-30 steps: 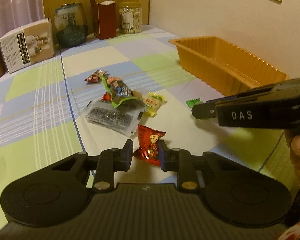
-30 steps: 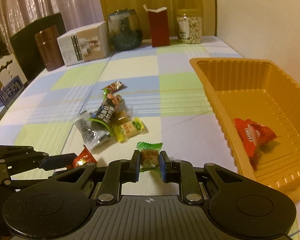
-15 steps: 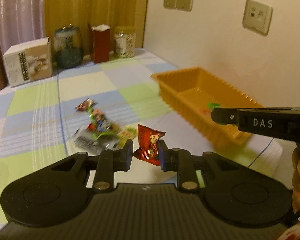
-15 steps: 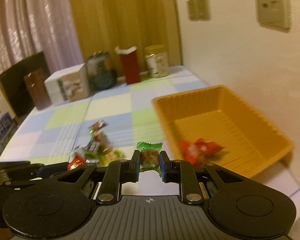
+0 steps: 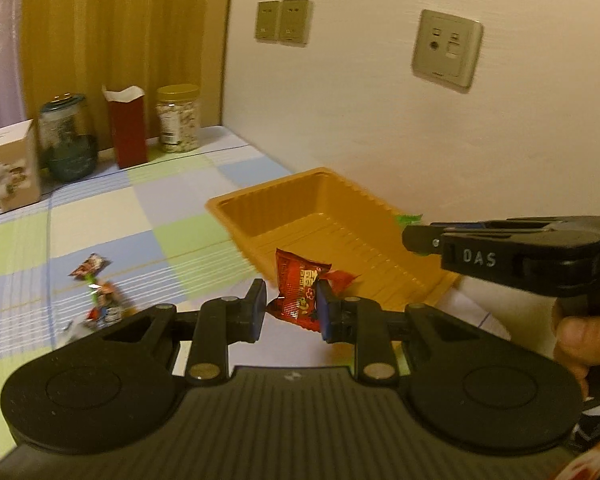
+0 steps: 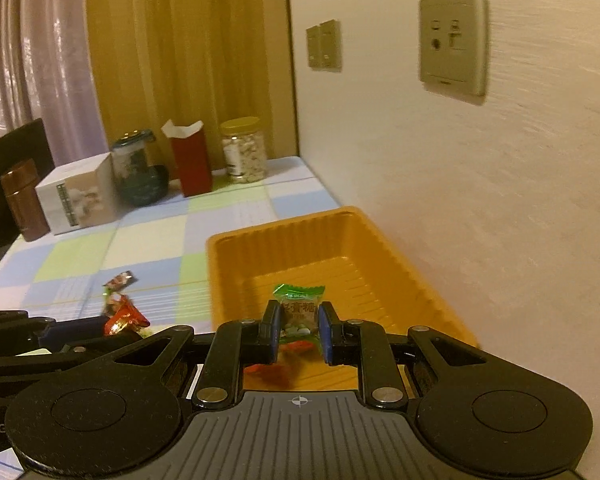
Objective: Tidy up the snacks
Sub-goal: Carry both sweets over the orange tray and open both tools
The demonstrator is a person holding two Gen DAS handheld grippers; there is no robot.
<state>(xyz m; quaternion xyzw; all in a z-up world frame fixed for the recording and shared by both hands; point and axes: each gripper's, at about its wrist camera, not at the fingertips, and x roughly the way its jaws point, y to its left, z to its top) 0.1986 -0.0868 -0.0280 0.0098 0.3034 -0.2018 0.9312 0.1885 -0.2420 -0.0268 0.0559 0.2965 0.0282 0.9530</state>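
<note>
My left gripper point(image 5: 291, 311) is shut on a red snack packet point(image 5: 298, 294) and holds it in the air just short of the orange tray point(image 5: 236, 210). My right gripper point(image 6: 299, 330) is shut on a small green-wrapped candy point(image 6: 299, 312) above the orange tray point(image 6: 228, 240). A red packet point(image 6: 278, 366) lies in the tray below it, mostly hidden by the fingers. In the left wrist view the right gripper point(image 5: 414, 238) reaches in from the right over the tray. Several loose snacks point(image 5: 100, 300) stay on the checked tablecloth at the left.
At the table's far end stand a white box point(image 6: 78, 198), a dark glass jar point(image 6: 138, 174), a red carton point(image 6: 190, 160), a jar of nuts point(image 6: 244, 152) and a brown container point(image 6: 22, 200). The wall with sockets point(image 6: 452, 44) runs close along the tray's right side.
Both grippers rose and swung right from the snack pile toward the tray, each still holding its snack. The right one now hangs over the tray.
</note>
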